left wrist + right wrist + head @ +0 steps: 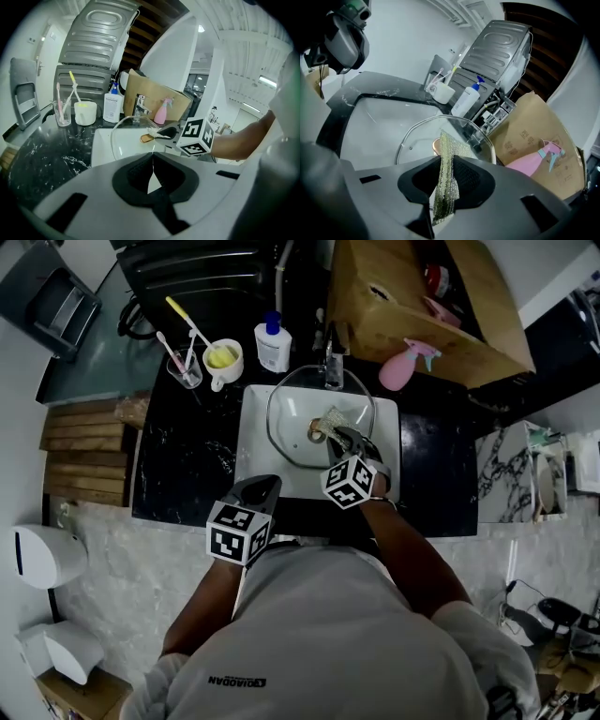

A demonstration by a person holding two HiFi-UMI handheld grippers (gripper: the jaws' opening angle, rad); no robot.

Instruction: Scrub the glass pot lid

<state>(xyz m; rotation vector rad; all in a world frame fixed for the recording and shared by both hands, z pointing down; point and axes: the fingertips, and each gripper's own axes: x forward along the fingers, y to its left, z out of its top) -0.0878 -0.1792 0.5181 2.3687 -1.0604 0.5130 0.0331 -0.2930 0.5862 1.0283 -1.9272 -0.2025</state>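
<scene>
Gripping scrub cloth (449,144) over glass lid (291,442) — right tool (443,161), left tool (152,157) closed empty — plain only in gripper views.

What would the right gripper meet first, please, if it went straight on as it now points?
Most likely the glass pot lid, near its knob; the scouring cloth it holds would touch first.

I read one print only, "QIAODAN" beside a small logo, seen reversed, on the person's white shirt (328,634), faint characters on the cardboard box (529,136) too blurred to read, bottle (273,348) label illegible
</scene>
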